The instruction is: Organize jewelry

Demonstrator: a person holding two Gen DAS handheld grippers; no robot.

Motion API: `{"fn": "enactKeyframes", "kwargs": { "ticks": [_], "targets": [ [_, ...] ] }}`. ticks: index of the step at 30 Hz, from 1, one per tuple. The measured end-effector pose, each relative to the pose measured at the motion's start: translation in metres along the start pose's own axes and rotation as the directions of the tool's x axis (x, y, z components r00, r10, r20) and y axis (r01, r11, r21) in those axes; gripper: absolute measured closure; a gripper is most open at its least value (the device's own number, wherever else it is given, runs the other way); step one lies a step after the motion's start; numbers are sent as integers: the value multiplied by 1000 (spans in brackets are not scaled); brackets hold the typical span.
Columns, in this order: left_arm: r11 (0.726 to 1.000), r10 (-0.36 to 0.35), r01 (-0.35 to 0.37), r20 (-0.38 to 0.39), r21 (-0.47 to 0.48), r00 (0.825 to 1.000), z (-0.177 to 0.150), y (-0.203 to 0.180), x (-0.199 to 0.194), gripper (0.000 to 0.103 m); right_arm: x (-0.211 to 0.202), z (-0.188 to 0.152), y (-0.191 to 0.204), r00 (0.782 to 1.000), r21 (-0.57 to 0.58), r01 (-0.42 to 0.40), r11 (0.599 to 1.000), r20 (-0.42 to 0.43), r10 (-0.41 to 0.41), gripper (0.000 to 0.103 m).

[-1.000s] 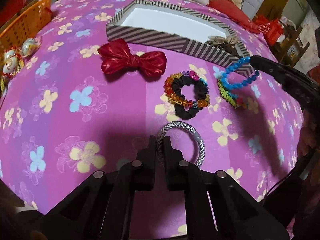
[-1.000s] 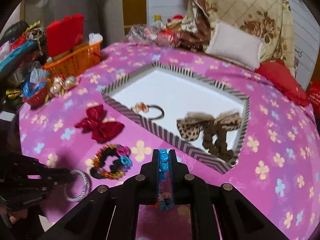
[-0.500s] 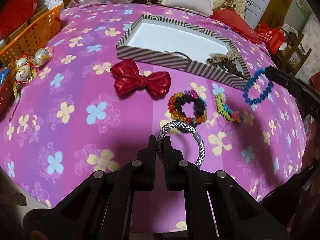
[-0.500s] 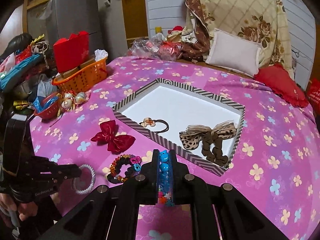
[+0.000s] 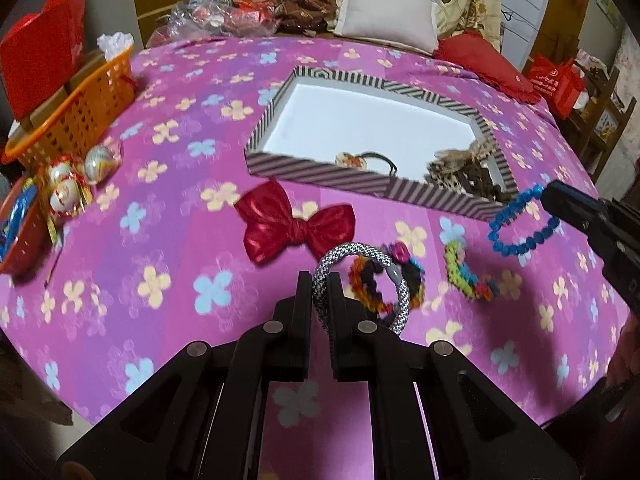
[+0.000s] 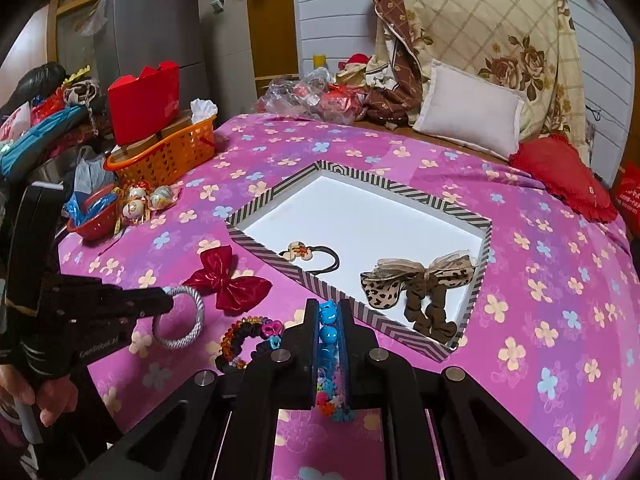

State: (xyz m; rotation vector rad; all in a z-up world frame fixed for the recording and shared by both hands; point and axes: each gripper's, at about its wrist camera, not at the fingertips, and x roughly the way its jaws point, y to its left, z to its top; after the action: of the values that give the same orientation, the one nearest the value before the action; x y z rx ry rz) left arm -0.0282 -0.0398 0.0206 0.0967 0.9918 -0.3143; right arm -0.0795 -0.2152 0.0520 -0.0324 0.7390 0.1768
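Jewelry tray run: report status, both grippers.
Left gripper shut on silver bangle, lifted. Right gripper shut on blue bracelet, short of tray. Red bow, scrunchie on spread.

Both cameras sit just behind their own tool, high over the near edge of the bed [image 5: 120, 240], looking forward and down. The left view faces across to the box [image 5: 360, 184], with the right tool [image 5: 560, 200] at its right edge. The right view shares that box [image 6: 304, 276] and catches the left tool [image 6: 160, 304] at its left.
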Motion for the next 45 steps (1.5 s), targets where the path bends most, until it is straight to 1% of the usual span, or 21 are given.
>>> {"fn": "enactKeyframes", "kwargs": {
  "ticks": [7, 20, 25, 32, 35, 40, 45],
  "targets": [
    [1000, 28, -28, 16, 4, 999, 16, -1, 5, 97, 3, 5, -1, 1000, -1, 4, 1000, -1, -4, 95],
    [998, 63, -63, 10, 1, 998, 39, 0, 23, 97, 21, 21, -7, 1000, -6, 4, 1000, -15, -4, 95],
    [998, 55, -55, 8, -7, 998, 57, 1, 31, 97, 31, 30, -12, 1000, -6, 7, 1000, -22, -8, 95],
    [999, 13, -14, -14, -48, 1000, 86, 6, 48, 97, 44, 48, -18, 1000, -4, 9, 1000, -21, -9, 95],
    [998, 7, -9, -24, -64, 1000, 99, 7, 58, 97, 51, 57, -19, 1000, -2, 5, 1000, -15, -5, 95],
    [995, 15, -19, -45, -96, 999, 116, 11, 77, 97, 72, 67, -20, 999, 14, -21, 1000, -31, 21, 95],
    [991, 25, -34, -71, -126, 997, 127, 16, 98, 97, 103, 66, -20, 996, 32, -50, 998, -78, 52, 95]
  ]
}}
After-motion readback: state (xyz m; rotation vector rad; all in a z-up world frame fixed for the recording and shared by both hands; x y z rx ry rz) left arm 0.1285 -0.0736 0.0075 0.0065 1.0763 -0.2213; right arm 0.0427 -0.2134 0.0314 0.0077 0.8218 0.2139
